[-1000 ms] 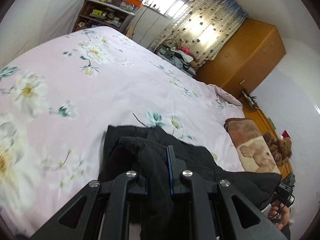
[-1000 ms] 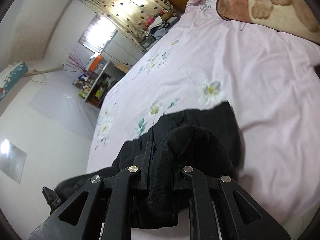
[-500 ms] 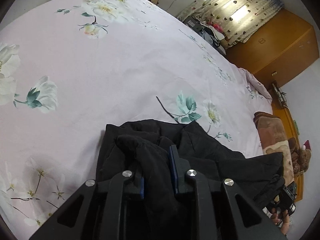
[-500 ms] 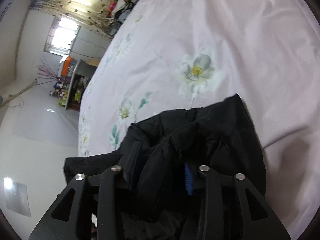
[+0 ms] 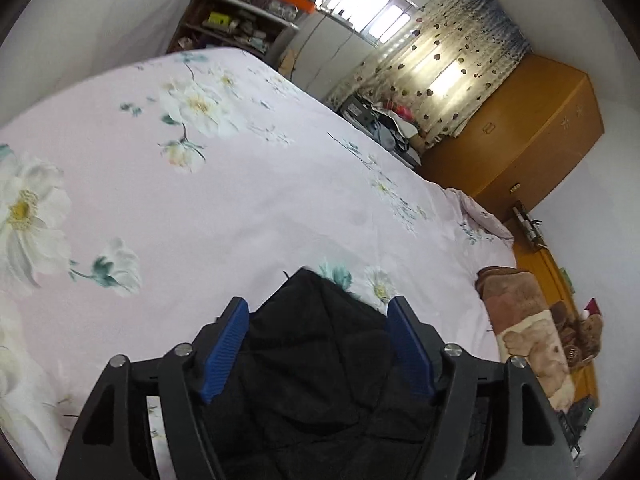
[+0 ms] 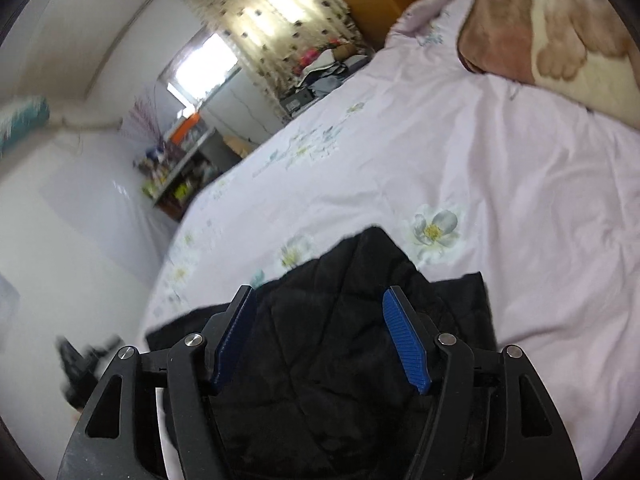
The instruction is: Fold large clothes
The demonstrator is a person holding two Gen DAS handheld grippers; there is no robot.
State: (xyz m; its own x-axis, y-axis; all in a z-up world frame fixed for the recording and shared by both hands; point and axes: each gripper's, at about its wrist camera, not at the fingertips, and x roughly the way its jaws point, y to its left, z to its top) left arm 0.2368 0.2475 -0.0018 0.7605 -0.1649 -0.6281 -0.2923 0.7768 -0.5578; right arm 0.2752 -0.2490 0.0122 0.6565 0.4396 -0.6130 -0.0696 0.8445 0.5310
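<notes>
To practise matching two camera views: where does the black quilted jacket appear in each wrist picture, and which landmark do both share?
Left wrist view: the black quilted jacket lies bottom centre on the floral bed sheet.
Right wrist view: the jacket again sits bottom centre.
Shared landmark: the heart-patterned curtain, upper right in the left view, top centre in the right.

no legible txt, labels or nos. anywhere

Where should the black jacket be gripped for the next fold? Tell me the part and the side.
Probably the far corner of the black jacket, coming from above and the near side. In the right wrist view that peak points away across the bed sheet and lies flat, unobstructed.
</notes>
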